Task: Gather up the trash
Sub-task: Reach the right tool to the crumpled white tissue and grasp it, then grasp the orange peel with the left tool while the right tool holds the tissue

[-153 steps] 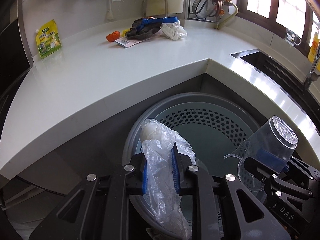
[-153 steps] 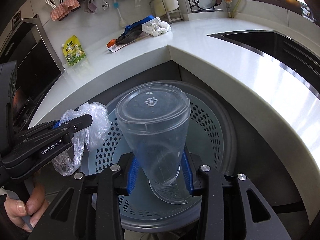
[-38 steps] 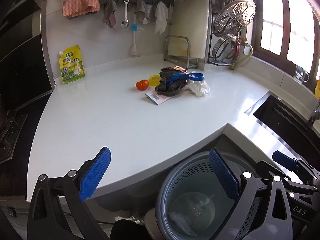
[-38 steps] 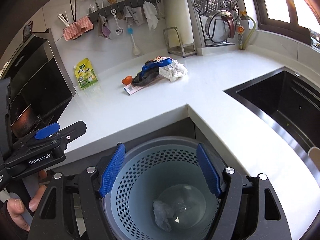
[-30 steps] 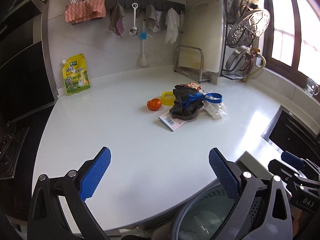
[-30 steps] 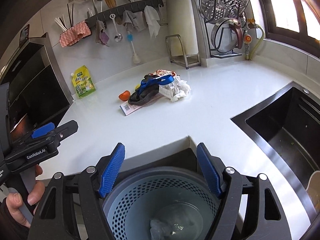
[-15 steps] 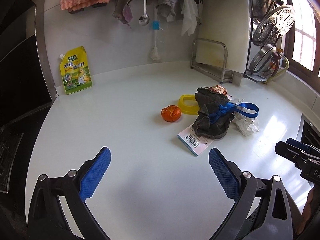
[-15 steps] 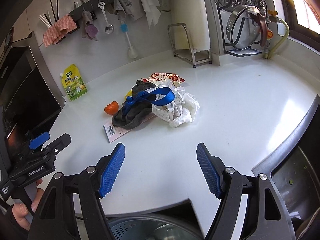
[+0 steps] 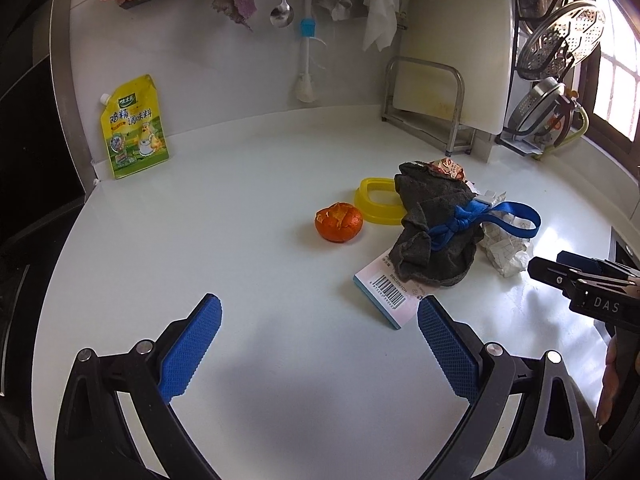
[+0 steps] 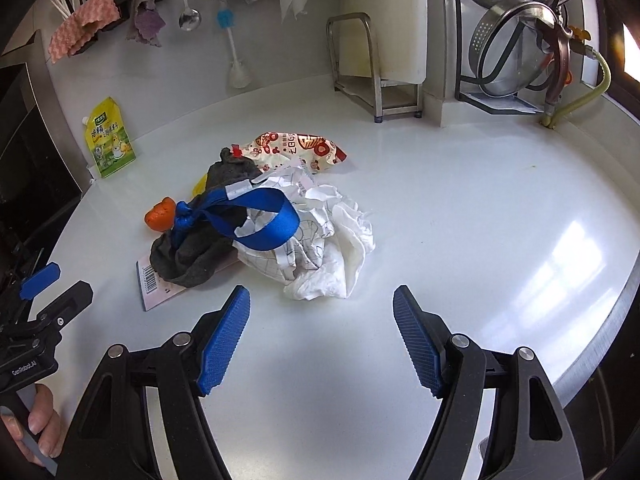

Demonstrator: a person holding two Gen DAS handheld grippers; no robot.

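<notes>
Both grippers, left and right, now nearer crumpled white paper and dark grey cloth; jaws wide apart, empty.

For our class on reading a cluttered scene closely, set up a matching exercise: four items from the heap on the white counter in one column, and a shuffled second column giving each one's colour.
Things:
1. strap
2. crumpled paper
3. peel
4. ring-shaped lid

Colours:
A. yellow
B. white
C. blue
D. orange

Pairs: 1-C, 2-B, 3-D, 4-A
</notes>
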